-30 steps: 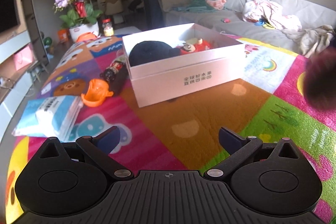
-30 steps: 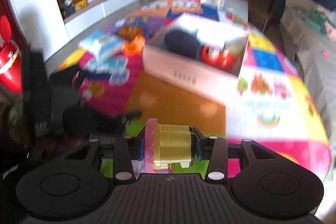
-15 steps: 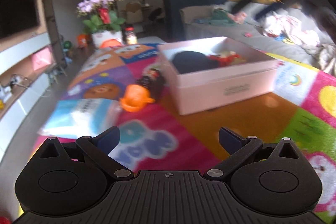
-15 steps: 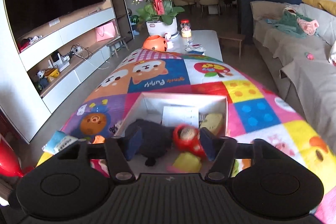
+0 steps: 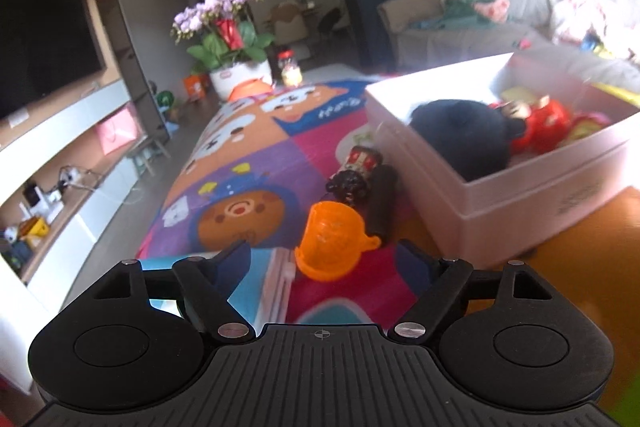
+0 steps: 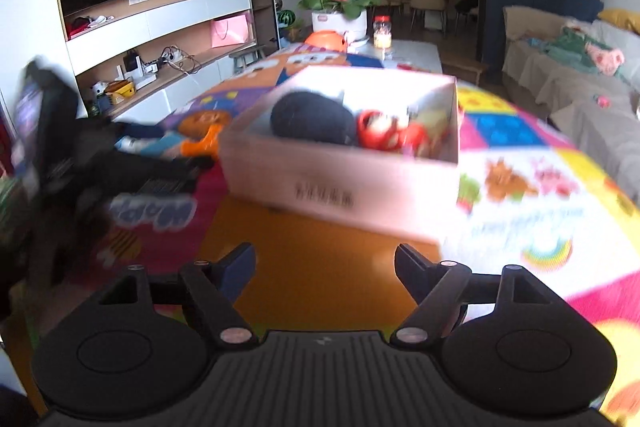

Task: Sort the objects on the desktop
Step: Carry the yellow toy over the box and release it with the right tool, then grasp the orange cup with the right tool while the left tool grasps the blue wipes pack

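- Left gripper (image 5: pixel 325 259) jaws closing, nothing pinched yet; small orange translucent plastic cup with side handle (image 5: pixel 332 247) lies tipped on the mat right between the fingertips, pads not on it.
- Step looks like: pick up the cup for the box. Next move needs pads square on the cup wall before lifting; rounded plastic could slip.
- Right gripper (image 6: pixel 325 261) jaws opening, empty, over bare orange mat patch in front of the box.
- Just behind the cup: dark figurine toy with red-white top (image 5: pixel 356 173) and a black stick-like item, both on the mat, unsorted.
- White rectangular cardboard box (image 5: pixel 520 195), open top, holds black round plush (image 5: pixel 460 143), red doll figure (image 5: pixel 540 121), something yellow, blurred.
- Blue-white tissue pack (image 5: pixel 256 283) under the left fingers.
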{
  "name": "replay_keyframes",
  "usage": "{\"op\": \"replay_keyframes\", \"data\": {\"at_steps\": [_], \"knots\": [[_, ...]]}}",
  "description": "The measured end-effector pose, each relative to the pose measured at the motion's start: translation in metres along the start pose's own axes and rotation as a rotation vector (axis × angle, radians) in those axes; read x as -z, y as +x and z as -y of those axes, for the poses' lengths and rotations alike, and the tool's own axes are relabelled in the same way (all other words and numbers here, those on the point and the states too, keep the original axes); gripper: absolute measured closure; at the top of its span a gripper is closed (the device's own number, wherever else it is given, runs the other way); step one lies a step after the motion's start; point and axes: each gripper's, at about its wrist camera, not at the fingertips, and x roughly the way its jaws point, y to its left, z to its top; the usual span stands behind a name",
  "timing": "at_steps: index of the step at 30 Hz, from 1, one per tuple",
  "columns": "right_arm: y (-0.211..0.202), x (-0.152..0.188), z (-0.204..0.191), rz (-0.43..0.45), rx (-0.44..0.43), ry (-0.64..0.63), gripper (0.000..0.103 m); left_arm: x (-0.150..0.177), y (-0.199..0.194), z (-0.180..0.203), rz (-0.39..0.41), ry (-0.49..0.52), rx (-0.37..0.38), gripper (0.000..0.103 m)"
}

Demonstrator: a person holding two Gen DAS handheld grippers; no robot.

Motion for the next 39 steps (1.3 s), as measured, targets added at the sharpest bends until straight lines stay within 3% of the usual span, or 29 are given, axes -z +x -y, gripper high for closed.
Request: {"op": "replay_keyframes", "data": {"at_steps": [6,9,11,17,20,23,25,29,33,36,39], "knots": [[0.006,0.029,0.002,-0.037,-0.024,0.059,0.018,-0.005,0.023,0.007,-0.046,0.031,0.005,0.024],[0.004,0.035,0.002,-0.009,-0.021,0.058,0.012,-0.003,0.023,0.008,-0.051,0.043,0.032,0.042],[0.003,0.035,0.004,-0.002,-0.018,0.072,0.009,-0.001,0.020,0.010,-0.050,0.056,0.030,0.045],[0.004,0.034,0.019,0.001,-0.016,0.162,0.009,0.016,-0.024,0.009,-0.017,0.051,0.080,0.045],[0.006,0.033,0.028,0.005,-0.021,0.216,0.005,0.023,-0.058,0.016,0.018,0.034,0.171,0.045],[0.006,0.033,0.031,0.011,-0.015,0.238,0.005,0.022,-0.083,0.031,0.088,0.034,0.271,0.036],[0.005,0.034,0.031,0.014,0.013,0.241,0.004,0.020,-0.092,0.036,0.126,0.045,0.299,0.007],[0.005,0.035,0.031,0.022,0.026,0.247,0.003,0.020,-0.095,0.024,0.154,0.009,0.207,0.005],[0.007,0.034,0.028,0.014,0.029,0.227,0.002,0.020,-0.071,-0.026,0.096,-0.145,-0.008,0.003],[0.008,0.033,0.024,0.014,0.039,0.203,0.002,0.022,-0.039,-0.075,0.033,-0.285,-0.125,0.002],[0.009,0.033,0.022,0.013,0.045,0.191,0.001,0.025,-0.005,-0.117,-0.047,-0.415,-0.082,0.002]]}}
